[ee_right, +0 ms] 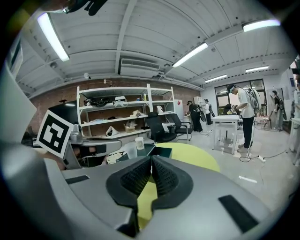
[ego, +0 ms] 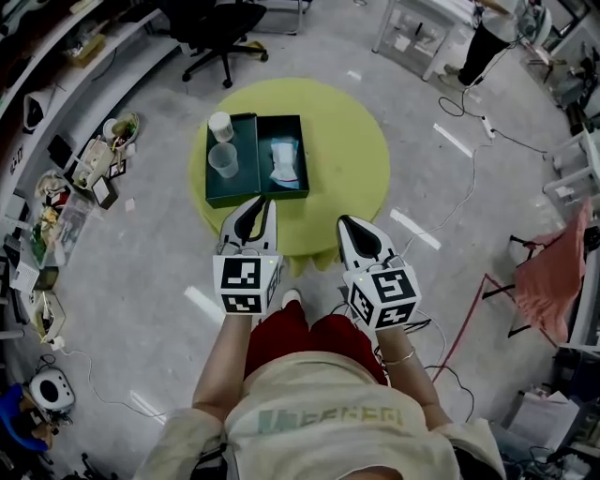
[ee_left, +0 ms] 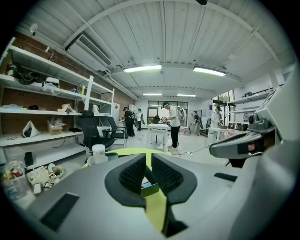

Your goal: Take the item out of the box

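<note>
A dark green box (ego: 281, 127) lies open on the round yellow-green table (ego: 352, 159). Its left half holds a white-capped jar (ego: 221, 125) and a clear plastic cup (ego: 224, 159). Its right half holds a white and blue packet (ego: 284, 161). My left gripper (ego: 261, 202) hovers just short of the box's near edge, shut and holding nothing. My right gripper (ego: 345, 221) hangs over the table's near rim, to the right of the box, also shut and holding nothing. The jar (ee_left: 98, 150) and a corner of the box (ee_left: 150, 188) show past the left gripper (ee_left: 148, 157). Beyond the right gripper (ee_right: 151, 159) stand the jar (ee_right: 139, 143) and the cup (ee_right: 131, 150).
A black office chair (ego: 220, 28) stands behind the table. Cluttered shelves (ego: 56, 187) line the left wall. A person (ego: 487, 42) stands at the far right by a white table (ego: 412, 33). A red cloth (ego: 553, 272) hangs on a frame at right, and cables cross the floor.
</note>
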A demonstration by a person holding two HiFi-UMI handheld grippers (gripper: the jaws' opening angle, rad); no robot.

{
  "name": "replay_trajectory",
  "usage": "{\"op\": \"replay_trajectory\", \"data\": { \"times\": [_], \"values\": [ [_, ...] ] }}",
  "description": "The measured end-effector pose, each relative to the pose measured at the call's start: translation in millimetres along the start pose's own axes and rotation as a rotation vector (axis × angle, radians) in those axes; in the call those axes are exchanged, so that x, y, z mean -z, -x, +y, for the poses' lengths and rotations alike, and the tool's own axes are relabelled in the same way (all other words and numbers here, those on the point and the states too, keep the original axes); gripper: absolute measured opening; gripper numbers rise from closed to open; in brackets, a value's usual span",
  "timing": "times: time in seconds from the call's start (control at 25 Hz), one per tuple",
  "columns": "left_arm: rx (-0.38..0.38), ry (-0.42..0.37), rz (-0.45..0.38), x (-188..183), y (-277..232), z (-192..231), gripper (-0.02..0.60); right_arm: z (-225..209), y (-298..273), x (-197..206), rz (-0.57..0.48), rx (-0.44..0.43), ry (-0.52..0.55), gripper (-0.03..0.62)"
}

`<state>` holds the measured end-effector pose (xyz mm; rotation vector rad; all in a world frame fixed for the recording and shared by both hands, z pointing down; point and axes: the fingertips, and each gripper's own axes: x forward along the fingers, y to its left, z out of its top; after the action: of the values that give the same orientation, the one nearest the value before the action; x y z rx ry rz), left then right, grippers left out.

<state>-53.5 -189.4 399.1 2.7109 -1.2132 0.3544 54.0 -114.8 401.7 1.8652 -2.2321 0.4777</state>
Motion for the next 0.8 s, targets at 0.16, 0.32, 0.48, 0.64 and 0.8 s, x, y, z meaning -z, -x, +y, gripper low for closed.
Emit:
{"op": "replay_trajectory", "data": {
  "times": [0.16, 0.32, 0.48, 0.64, 0.8],
  "values": [
    [0.012, -0.001, 0.017, 0, -12, 7, 0.032, -1, -11, -4, 0.009, 0.009, -0.001, 0.037],
    [0.011, 0.002, 0.038, 2, -24, 8, 0.032, -9, -18, -5, 0.016, 0.015, 0.004, 0.037],
    [0.004, 0.019, 0.056, 5, -40, 9, 0.034, -23, -29, -4, 0.027, 0.012, -0.008, 0.037],
    [-0.011, 0.03, 0.071, 4, -62, 9, 0.052, -42, -47, -9, 0.033, -0.01, -0.008, 0.037],
    [-0.038, 0.046, 0.097, 6, -87, 11, 0.072, -62, -67, -18, 0.038, -0.039, -0.006, 0.037]
  ]
}}
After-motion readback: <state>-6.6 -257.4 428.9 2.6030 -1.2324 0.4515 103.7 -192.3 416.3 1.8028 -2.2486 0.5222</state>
